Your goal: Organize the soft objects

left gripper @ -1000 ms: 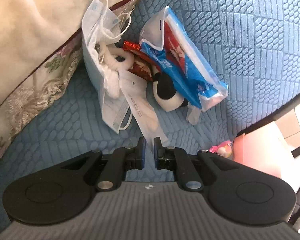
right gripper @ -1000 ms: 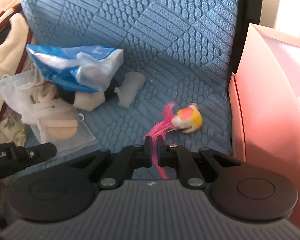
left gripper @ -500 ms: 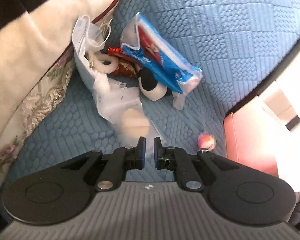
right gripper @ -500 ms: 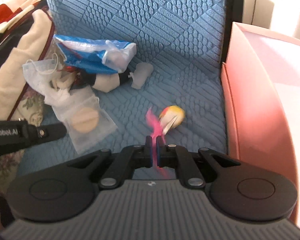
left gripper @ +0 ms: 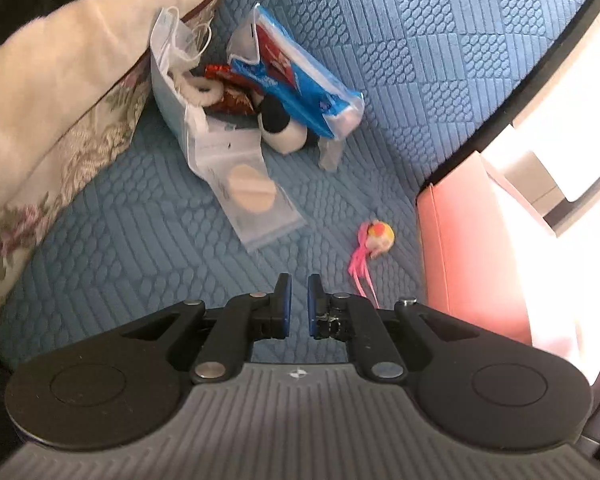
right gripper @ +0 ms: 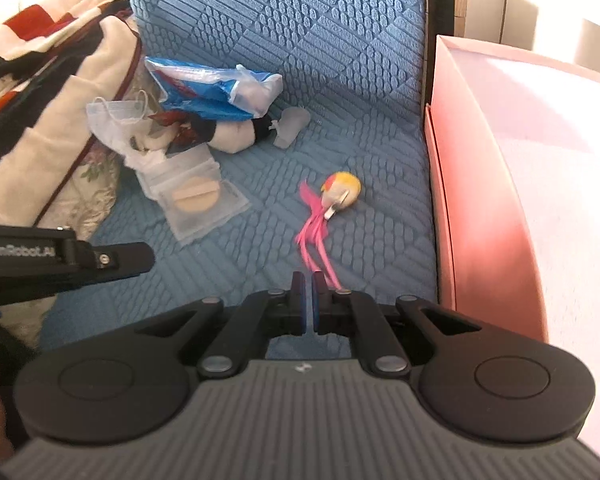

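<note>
Left wrist: our left gripper (left gripper: 299,300) hangs nearly closed and empty above the blue seat (left gripper: 120,248), the pile (left gripper: 256,100) against the pillow (left gripper: 52,92), the pink toy (left gripper: 374,240) loose by the pink box (left gripper: 460,240). Right wrist: our right gripper (right gripper: 308,298) is clenched on nothing, its tips over the toy's (right gripper: 336,196) streamers, near the seat's right edge, probably bound for the box (right gripper: 484,200).

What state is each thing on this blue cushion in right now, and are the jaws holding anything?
Left gripper: jaws nearly shut, empty.
Right gripper: jaws shut, empty.
Pink-tailed toy: lying loose, apart from the pile.
Clear pouch with round puff: lying flat, sealed as far as I can tell.
Blue tissue pack: resting on the panda plush.
Pink box: open.
</note>
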Demonstrator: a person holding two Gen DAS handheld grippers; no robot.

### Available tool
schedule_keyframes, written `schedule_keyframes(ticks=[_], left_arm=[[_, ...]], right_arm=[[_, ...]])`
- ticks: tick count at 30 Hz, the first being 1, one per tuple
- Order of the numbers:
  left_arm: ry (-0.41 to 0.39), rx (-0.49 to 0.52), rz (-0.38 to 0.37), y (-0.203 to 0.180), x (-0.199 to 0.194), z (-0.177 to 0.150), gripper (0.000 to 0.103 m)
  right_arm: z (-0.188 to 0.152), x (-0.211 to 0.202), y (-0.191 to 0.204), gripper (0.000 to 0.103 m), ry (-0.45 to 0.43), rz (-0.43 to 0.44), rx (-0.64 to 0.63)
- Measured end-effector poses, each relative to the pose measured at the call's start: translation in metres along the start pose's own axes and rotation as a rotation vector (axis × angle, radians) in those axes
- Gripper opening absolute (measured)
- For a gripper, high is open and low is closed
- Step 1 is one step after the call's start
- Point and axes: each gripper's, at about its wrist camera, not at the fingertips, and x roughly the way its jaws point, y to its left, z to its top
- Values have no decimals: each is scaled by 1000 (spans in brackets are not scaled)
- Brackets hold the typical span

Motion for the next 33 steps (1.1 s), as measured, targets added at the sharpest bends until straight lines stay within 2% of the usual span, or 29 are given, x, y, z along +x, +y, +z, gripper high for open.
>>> schedule_keyframes(ticks=[5,10,12,13,14,17,18,19,21,24,28,33], left_arm=[[-2,-1,26,1,-6,-7,10],[11,-47,47,8,-3,-3,12],[27,-77,46,12,1,-1,27],[32,-93,50,14,2,0,42],[36,-109,48,17,3,1,48],[25,-137,45,22,4,2,48],[21,-140,51,23,4,3,48],[18,-143,55,23,4,4,49],[17,-154,61,25,6,5,49],[25,-165,70,27,11,8,49],[18,-191,73,30,18,13,56],[1,-212,71,28,34,25,56]], right_arm=[[-6,-5,-3,6,4,15,8],[-5,-4,-8,9,-3,48,55],[-3,-4,-8,9,-9,54,57],[-2,-4,-8,9,-15,53,55],[-1,-4,-7,10,-23,53,53],[4,-4,-8,12,-51,55,54],[6,-3,-8,21,-59,49,55],[8,-3,-9,40,-67,42,55],[10,0,-10,61,-80,27,60],[15,5,-11,59,-84,33,55],[23,19,-12,59,-75,35,62],[34,41,-8,59,-65,13,40]])
